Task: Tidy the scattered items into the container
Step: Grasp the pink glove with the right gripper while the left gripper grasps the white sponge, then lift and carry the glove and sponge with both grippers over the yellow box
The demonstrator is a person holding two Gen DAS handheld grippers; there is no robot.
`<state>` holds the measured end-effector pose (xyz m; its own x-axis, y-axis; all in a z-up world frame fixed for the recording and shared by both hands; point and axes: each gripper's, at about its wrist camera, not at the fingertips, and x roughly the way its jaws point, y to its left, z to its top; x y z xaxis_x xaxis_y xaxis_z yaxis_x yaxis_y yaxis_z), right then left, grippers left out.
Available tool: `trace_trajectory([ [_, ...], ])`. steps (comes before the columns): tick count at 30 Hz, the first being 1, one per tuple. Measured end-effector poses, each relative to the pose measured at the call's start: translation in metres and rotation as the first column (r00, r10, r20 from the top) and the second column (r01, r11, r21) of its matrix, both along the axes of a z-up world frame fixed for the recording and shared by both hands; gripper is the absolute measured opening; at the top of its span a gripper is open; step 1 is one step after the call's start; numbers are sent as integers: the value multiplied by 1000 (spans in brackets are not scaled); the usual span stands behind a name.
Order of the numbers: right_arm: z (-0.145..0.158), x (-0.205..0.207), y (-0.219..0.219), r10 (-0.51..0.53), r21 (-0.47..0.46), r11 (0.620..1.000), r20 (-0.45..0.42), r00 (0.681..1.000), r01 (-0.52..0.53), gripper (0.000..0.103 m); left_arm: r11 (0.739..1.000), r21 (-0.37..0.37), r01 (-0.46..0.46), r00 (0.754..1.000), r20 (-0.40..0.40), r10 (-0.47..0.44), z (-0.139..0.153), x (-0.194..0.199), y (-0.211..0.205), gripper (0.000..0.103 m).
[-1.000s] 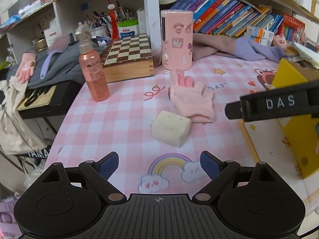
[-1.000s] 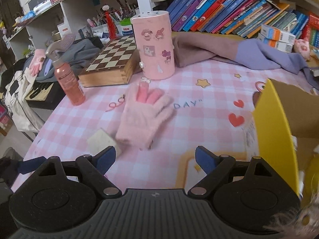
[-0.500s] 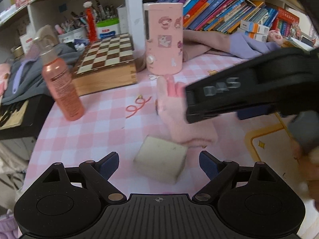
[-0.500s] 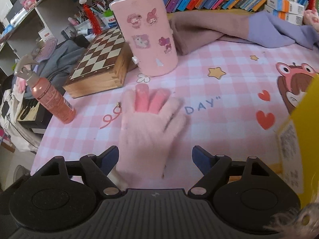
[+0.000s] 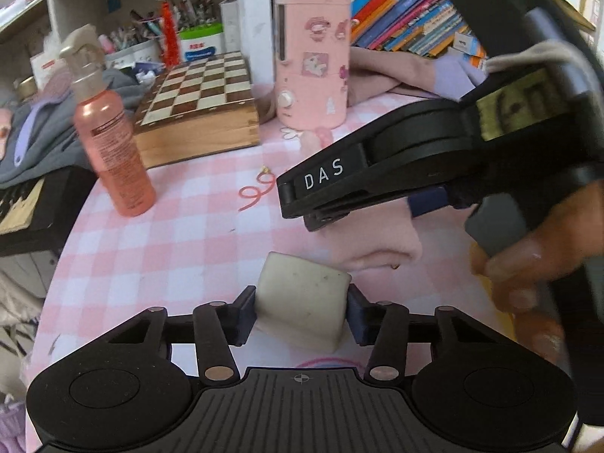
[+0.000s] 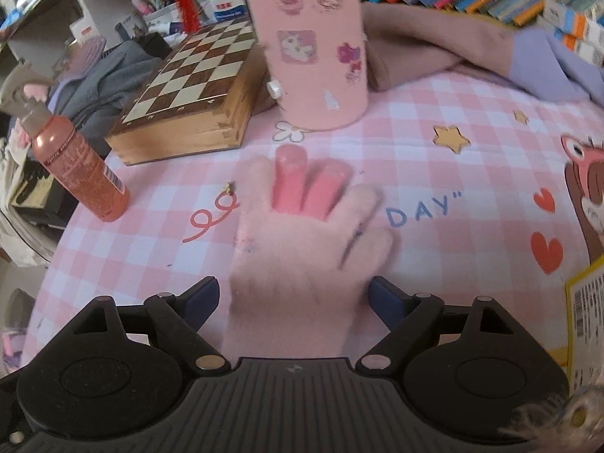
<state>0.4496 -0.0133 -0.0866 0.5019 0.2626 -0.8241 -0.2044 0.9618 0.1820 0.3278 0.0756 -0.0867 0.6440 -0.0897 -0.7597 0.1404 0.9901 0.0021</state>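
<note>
A cream foam block (image 5: 302,302) lies on the pink checked tablecloth, and my left gripper (image 5: 302,317) is closing on it, with both blue pads touching its sides. A fluffy pink glove (image 6: 302,249) lies flat beyond it; its cuff edge (image 5: 377,241) shows in the left wrist view. My right gripper (image 6: 292,302) straddles the glove's cuff. Its jaws are opening and the pads stand clear of the fabric. One of its black fingers (image 5: 321,181) crosses the left wrist view, held by a hand (image 5: 528,260). A corner of the yellow box (image 6: 585,302) shows at the right edge.
A pink spray bottle (image 5: 113,143) stands at the left near the table edge. A wooden chessboard box (image 5: 200,113) and a pink stickered cylinder (image 5: 311,60) stand behind. A brown and purple cloth (image 6: 472,49) lies at the back, below a shelf of books.
My left gripper has moved up to the foam block and closed around it. The right gripper has come in from the right and lowered over the pink glove.
</note>
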Motion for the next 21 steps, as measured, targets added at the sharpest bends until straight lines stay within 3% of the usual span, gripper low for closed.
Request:
trace_trajectory([
  [3,-2,1,8,21,-56,998,25,999,-19,83,999,-8,-38,999,-1,38,4,-7,9,43],
  [6,-3,-2,15,62,-144,988,68,996,-52,61,997,-21,-72,997,0,72,7,-12,18,41],
  [8,-2,-5,14,88,-152,986,90,992,-74,37,995,-41,-93,996,0,93,11,-13,23,40],
  [10,1,-6,12,96,-143,986,95,991,-82,24,992,-64,-109,994,4,110,15,-15,26,39],
  [21,45,-38,-14,79,-20,997,153,985,-77,19,990,-105,-95,989,105,106,55,-30,19,36],
])
